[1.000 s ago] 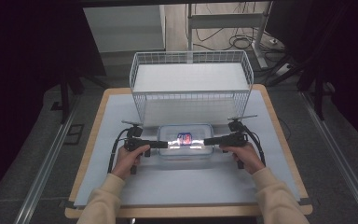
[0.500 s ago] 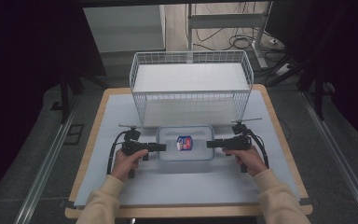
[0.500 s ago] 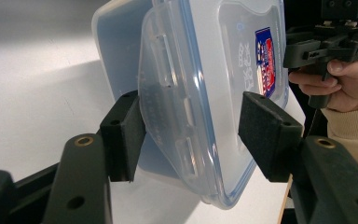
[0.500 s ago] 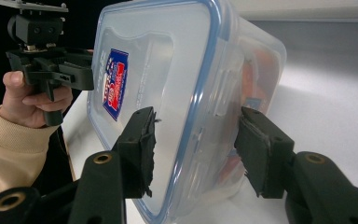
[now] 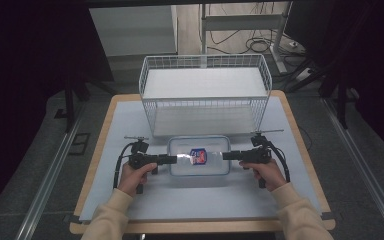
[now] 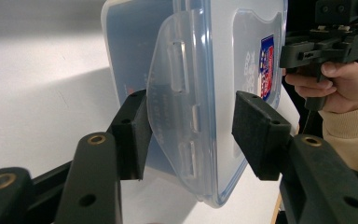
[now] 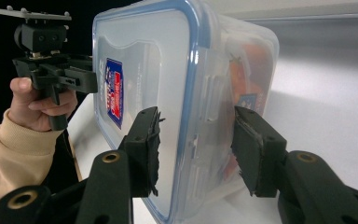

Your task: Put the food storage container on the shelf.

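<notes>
- Both grippers are backing outward: the left gripper (image 5: 180, 159) and the right gripper (image 5: 225, 155) are now sitting at the two short ends of the clear lidded container (image 5: 199, 156), whereas a second ago their tips were nearly meeting over the middle of its lid.
- Left gripper's jaws are standing wide, straddling the flipped-out locking flap (image 6: 177, 93) on its end of the container; in the left gripper view one pad (image 6: 135, 135) is lying close to the flap, though whether it is actually touching is hard to tell.
- Right gripper's jaws are likewise spread wide around the opposite end, with the side clip (image 7: 209, 100) between the pads and neither pad visibly pressing on it.
- The container is resting flat on the white table mat (image 5: 130, 125), just in front of the wire basket (image 5: 205, 95), and it is staying where it was; its red and blue label (image 5: 198, 155) is now showing uncovered.
- Judging by this, the hands are shifting from the lid's centre to the end latches, so the work is probably moving to clipping or unclipping the flaps, or gripping both ends to lift the container.
</notes>
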Action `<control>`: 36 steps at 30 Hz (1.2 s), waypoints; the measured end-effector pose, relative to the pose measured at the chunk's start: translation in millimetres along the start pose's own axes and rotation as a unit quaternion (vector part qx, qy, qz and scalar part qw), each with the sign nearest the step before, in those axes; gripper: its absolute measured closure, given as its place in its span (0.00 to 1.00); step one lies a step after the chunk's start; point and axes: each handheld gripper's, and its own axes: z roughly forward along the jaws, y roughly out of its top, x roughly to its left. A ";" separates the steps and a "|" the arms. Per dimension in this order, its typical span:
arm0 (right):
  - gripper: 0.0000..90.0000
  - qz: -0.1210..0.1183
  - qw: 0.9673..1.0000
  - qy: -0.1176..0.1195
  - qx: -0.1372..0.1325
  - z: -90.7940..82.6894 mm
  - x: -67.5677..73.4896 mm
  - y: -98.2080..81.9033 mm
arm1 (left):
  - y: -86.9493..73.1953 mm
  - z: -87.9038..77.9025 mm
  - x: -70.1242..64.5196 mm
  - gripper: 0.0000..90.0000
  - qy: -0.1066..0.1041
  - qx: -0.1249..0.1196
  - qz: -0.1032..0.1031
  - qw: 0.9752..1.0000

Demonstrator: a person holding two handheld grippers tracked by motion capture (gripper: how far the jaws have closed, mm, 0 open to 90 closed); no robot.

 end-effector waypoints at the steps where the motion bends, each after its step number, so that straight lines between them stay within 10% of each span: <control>1: 0.59 0.003 1.000 0.000 -0.001 -0.4 0.9 -0.9 | -0.2 -0.1 -0.8 0.53 0.001 -0.001 -0.001 1.000; 16: 0.59 0.000 1.000 -0.010 -0.009 -3.8 7.0 -2.6 | -0.7 -3.4 -10.8 0.55 0.011 -0.013 0.000 1.000; 36: 0.59 -0.066 0.996 -0.009 -0.051 -30.0 38.2 9.0 | 10.3 -24.7 -50.1 0.55 0.023 -0.053 0.054 0.997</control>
